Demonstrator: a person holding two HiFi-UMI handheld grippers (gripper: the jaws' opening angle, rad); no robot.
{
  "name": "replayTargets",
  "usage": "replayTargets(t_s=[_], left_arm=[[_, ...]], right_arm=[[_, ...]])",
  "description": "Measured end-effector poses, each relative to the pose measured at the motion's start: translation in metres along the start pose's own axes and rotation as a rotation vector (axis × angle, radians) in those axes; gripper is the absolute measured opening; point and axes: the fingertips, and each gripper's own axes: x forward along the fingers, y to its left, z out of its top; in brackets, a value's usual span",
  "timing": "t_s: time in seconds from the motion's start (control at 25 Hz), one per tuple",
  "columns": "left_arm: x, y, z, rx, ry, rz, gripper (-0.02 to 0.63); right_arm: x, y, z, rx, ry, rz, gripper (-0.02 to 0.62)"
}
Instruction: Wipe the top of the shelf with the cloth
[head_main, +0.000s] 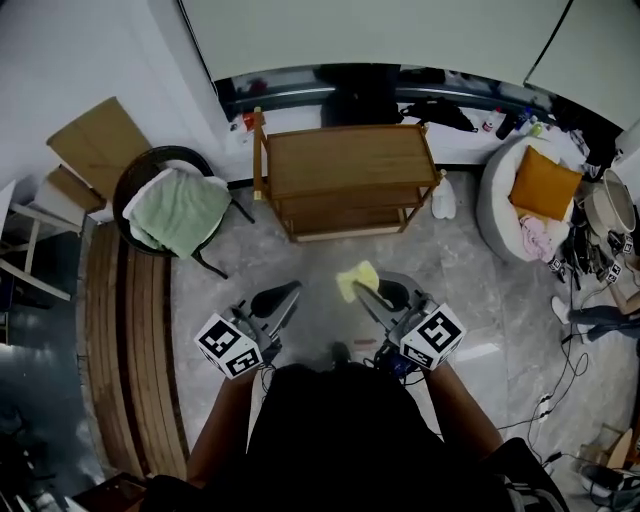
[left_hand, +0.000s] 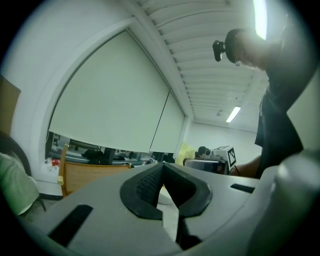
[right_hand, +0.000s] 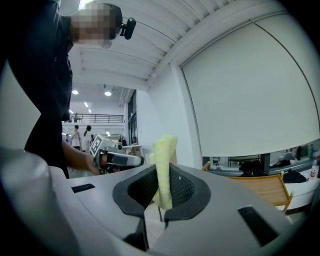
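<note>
The wooden shelf (head_main: 345, 160) stands against the far wall, its top bare; it also shows in the left gripper view (left_hand: 95, 175) and the right gripper view (right_hand: 267, 187). A yellow cloth (head_main: 357, 278) sticks up from my right gripper (head_main: 364, 292), which is shut on it well short of the shelf, above the floor. Up close, the cloth (right_hand: 164, 160) is pinched between the right gripper's (right_hand: 162, 187) dark pads. My left gripper (head_main: 285, 294) hangs beside it at the same height, and its jaws (left_hand: 162, 170) meet with nothing between them.
A round chair with a green towel (head_main: 180, 210) stands left of the shelf. A white beanbag with an orange cushion (head_main: 545, 180) sits at the right. Wooden planks (head_main: 130, 330) lie along the left. Cables (head_main: 560, 385) trail over the floor at the right.
</note>
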Motion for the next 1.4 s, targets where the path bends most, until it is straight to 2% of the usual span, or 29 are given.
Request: replayTargets(t_s=[0.28,0.4,0.56,0.92,1.2,1.4], left_arm=[[0.011,0.073,0.000,-0.049,0.020,0.060,0.011],[0.020,0.113,0.003,-0.075,0.021,0.045,0.011],[0.031,0.168,0.011,-0.099,0.024,0.010,0.011],[0.053,0.289,0.055,-0.181,0.005,-0.037,0.011],[0.085,0.332,0.052,-0.254,0.046,-0.069,0.011],[0.122,0.343,0.042,-0.247,0.114,-0.052,0.011]], right_arm=[[0.057,-0.046,-0.012,0.045,0.034,-0.018,0.051],[0.095,-0.064,-0.017,0.031,0.064,-0.018,0.051],[0.145,-0.095,-0.017,0.053,0.090,-0.077,0.051],[0.246,-0.142,0.003,0.087,0.154,-0.148,0.051],[0.264,-0.177,-0.008,0.120,0.201,-0.230,0.051],[0.269,-0.219,-0.012,0.141,0.188,-0.247,0.051]])
